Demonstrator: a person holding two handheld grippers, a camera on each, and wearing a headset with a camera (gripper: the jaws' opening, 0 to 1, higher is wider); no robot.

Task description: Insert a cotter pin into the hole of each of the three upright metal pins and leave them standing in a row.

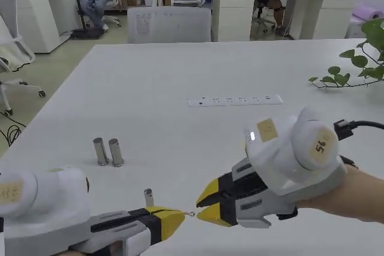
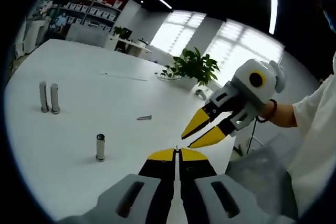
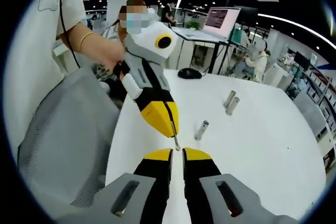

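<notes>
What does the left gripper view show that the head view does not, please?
Left gripper view: a small loose metal piece lying on the table, and bright windows. Head view: a numbered sticker on the housing behind the right tongs. Both: the paired metal pins, the single metal pin, and the left tongs pinching a cotter pin, facing the open right tongs.

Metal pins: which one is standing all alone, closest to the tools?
The single metal pin beside the tip of the left tool; the other two pins stand side by side farther back.
</notes>
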